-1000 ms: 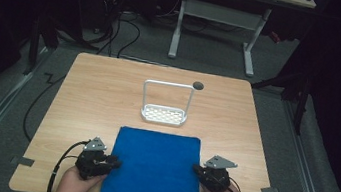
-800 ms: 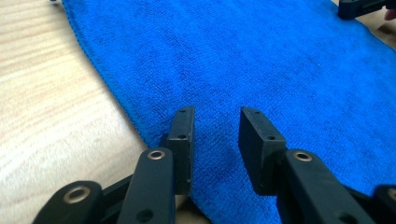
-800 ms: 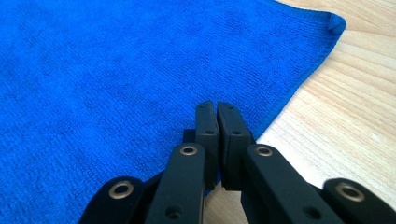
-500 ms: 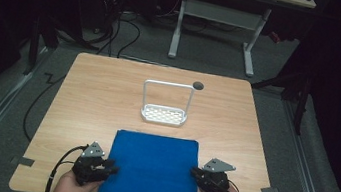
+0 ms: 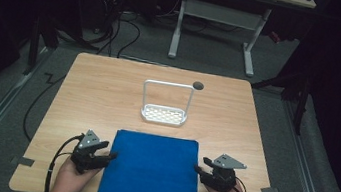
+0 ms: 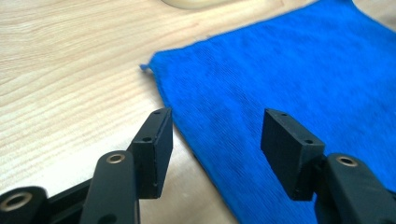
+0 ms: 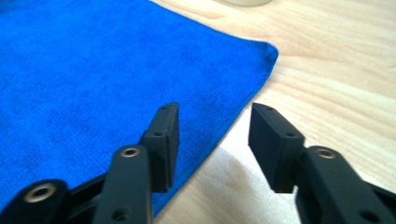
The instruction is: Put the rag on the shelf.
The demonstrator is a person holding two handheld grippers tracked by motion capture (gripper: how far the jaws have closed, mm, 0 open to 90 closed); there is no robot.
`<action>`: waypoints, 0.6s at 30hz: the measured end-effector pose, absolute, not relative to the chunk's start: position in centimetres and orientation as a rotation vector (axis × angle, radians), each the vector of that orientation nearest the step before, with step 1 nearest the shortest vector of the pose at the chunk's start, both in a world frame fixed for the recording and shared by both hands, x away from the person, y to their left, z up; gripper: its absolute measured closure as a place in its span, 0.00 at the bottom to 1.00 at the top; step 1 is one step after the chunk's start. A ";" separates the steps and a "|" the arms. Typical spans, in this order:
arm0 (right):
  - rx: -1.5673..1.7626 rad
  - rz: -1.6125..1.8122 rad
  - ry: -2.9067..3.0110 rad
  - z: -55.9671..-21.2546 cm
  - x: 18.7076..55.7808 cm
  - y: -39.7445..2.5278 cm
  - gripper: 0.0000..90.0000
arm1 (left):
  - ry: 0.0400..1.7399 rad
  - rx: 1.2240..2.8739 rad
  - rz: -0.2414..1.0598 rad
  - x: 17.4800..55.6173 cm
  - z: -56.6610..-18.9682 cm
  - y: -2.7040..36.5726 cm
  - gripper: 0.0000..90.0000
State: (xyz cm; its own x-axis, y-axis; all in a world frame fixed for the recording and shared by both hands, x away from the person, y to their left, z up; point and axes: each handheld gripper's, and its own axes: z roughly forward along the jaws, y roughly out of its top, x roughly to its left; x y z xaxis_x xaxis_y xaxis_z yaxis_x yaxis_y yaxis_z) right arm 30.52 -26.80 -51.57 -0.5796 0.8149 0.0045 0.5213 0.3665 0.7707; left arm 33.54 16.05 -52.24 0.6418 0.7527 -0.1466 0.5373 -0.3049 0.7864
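Observation:
A blue cloth [image 5: 150, 171] lies flat at the table's near middle and hangs over the front edge. My left gripper [image 5: 108, 157] rests at the cloth's left edge, and in the left gripper view it [image 6: 215, 144] is open with its jaws astride the cloth's edge [image 6: 196, 140]. At the right edge sits my right gripper [image 5: 198, 170]. The right gripper view shows it [image 7: 214, 140] open, jaws either side of the cloth's border [image 7: 219, 135]. Nothing is gripped.
A white wire rack [image 5: 165, 104] with a perforated base stands on the wooden table [image 5: 102, 96] beyond the cloth. A dark round hole [image 5: 198, 85] sits near the far edge. Cables and a desk frame lie on the floor behind.
Both grippers have slid slightly towards me along the cloth's side edges. The cloth and the rack have stayed where they were.

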 end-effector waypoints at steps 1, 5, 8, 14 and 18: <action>1.160 1.066 2.254 -51.5 30.5 -26.8 0.55 | 1.022 1.975 0.301 33.8 -52.3 16.1 0.49; 1.149 1.058 2.255 -51.5 30.6 -26.9 0.51 | 1.055 1.994 0.327 35.6 -52.3 15.8 0.46; 1.159 1.068 2.233 -51.2 30.6 -27.2 0.51 | 1.058 2.004 0.346 36.5 -52.3 15.6 0.46; 1.162 1.076 2.218 -51.0 30.6 -27.5 0.53 | 1.070 2.017 0.375 38.6 -52.7 14.8 0.49; 1.144 1.081 2.204 -51.1 30.5 -27.5 0.54 | 1.126 1.985 0.348 40.0 -53.0 14.7 0.56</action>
